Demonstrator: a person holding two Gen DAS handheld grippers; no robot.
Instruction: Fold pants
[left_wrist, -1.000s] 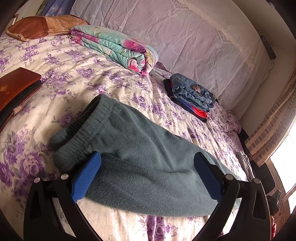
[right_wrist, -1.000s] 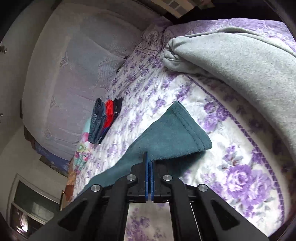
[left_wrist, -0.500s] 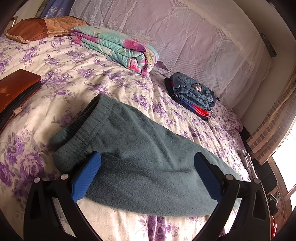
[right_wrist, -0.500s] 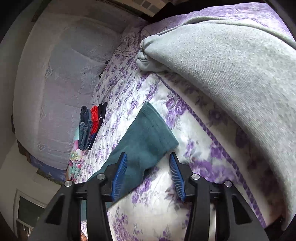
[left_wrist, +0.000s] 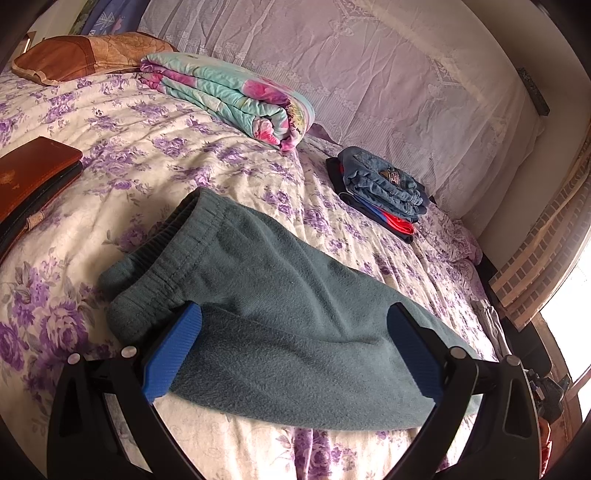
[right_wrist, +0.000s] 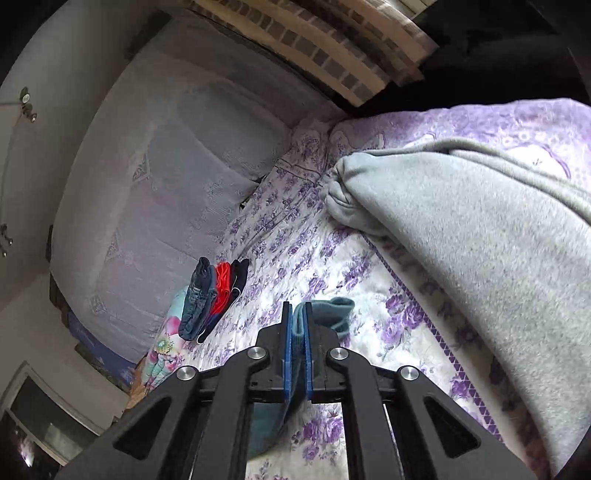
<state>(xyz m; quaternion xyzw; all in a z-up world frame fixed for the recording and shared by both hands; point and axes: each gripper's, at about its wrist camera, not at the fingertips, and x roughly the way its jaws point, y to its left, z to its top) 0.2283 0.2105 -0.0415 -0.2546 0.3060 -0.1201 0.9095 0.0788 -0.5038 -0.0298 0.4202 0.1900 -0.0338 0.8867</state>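
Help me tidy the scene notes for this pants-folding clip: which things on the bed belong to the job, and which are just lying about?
Part of the job:
- teal pants
- right gripper, shut on the pants' leg end
- left gripper, fingers wide apart over the pants

Just lying about:
- folded floral quilt
- stack of folded clothes
- grey blanket
- brown pillow

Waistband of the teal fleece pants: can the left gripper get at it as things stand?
Probably yes. The left gripper is open over the teal fleece pants, and the elastic waistband lies just ahead with only bare floral bedspread around it; nothing blocks the way.
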